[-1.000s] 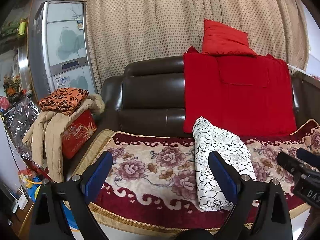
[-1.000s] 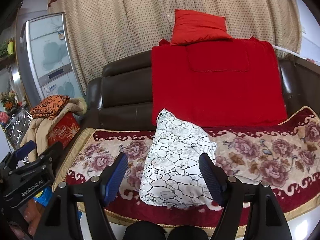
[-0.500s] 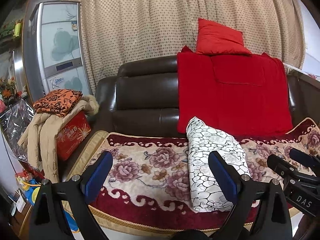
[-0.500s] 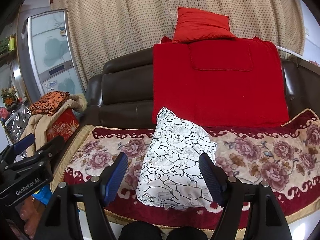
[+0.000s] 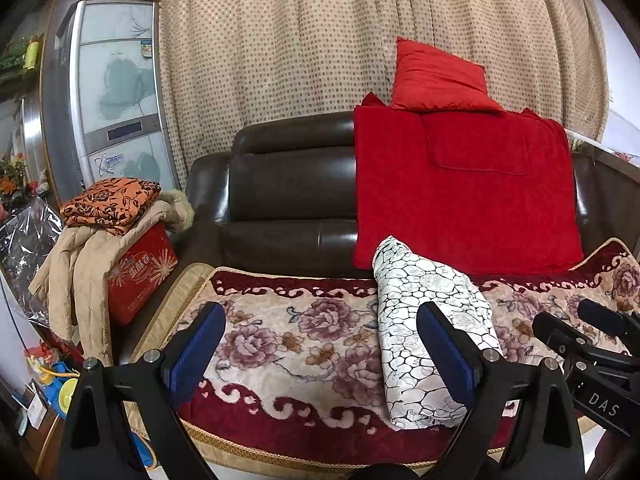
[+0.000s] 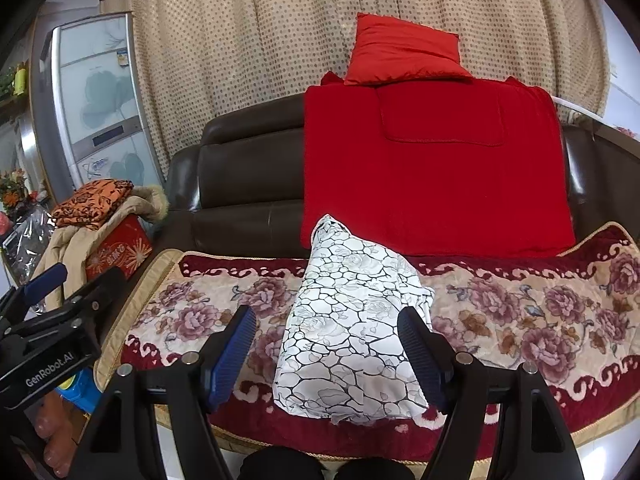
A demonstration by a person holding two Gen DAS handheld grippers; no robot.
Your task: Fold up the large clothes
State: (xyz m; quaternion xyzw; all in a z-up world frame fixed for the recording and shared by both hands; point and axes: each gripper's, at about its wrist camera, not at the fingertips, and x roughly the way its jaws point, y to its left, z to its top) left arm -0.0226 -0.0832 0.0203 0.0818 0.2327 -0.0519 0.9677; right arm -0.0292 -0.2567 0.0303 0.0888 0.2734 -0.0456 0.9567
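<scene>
both grippers have drawn slightly back from the sofa, and the folded garment has not moved.
left gripper point(image 5: 320, 350) and right gripper point(image 6: 328, 350) hang short of the seat's front edge, blue fingers point(image 6: 232, 354) spread wide, holding and touching nothing. white crackle-print garment point(image 6: 352, 332) lies folded on the floral seat cover point(image 6: 540, 312), running from the front edge back to the red blanket point(image 6: 432, 168).

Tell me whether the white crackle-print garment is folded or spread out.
Folded: the white garment lies as a compact, thick bundle on the floral sofa cover, edges tucked in.
</scene>
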